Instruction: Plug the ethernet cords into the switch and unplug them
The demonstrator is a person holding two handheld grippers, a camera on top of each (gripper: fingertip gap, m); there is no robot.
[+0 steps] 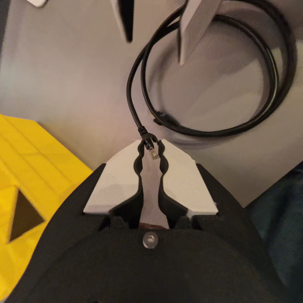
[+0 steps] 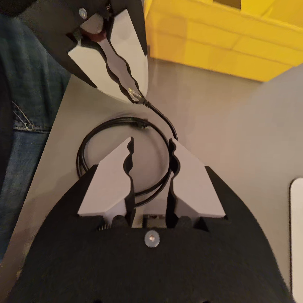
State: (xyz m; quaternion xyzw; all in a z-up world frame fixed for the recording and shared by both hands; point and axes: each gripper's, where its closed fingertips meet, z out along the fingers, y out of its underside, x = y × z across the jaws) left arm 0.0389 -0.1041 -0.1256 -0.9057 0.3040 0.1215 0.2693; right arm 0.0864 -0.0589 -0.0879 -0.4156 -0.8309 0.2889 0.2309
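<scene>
A black ethernet cord lies coiled on the grey table. My left gripper is shut on the cord's plug, whose clear tip points back toward the camera. The same grip shows in the right wrist view, with the left gripper holding the plug. The cord's other plug rests on the table inside the coil and also shows in the right wrist view. My right gripper is open and empty above the coil. A small part of a grey device shows between its finger bases.
A yellow box with a triangular mark stands at the left, and shows at the upper right of the right wrist view. A person's jeans are at the table's edge. A white flat object lies at the right. The grippers' ends are close to 8 centimeters from one another.
</scene>
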